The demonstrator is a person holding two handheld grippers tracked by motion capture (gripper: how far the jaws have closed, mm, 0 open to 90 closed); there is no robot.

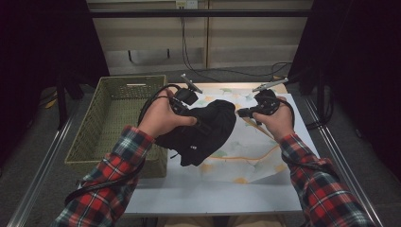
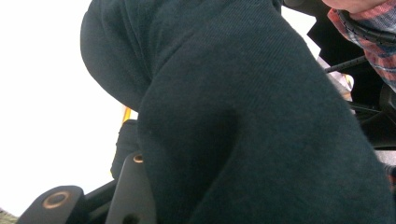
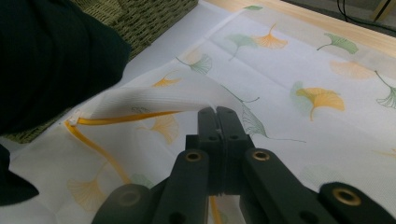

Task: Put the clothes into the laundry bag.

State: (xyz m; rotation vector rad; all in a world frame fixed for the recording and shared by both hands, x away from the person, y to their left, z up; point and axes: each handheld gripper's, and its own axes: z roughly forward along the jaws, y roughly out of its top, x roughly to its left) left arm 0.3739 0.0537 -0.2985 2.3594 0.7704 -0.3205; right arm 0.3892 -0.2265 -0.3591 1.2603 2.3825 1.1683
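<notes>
Overhead, two hand-held grippers work above one white table [image 1: 189, 196]. One dark garment [image 1: 203, 130], a black knit piece, hangs bunched from the left gripper [image 1: 185, 105], lifted off the tabletop and sitting between the basket and the middle of the cloth; in the left gripper view the fabric drapes over the jaws and hides the pads, so the grip itself reads from the garment hanging off them. The right gripper [image 1: 243, 112] has its jaws pressed together, pinching a raised fold of the one white cloth [image 3: 299, 70] printed with ginkgo leaves in yellow and green. One woven green basket [image 1: 94, 137] stands at the table's left, just beside the garment. Both plaid sleeves enter from below. Behind, one cable [image 1: 187, 52] hangs down the back wall.
</notes>
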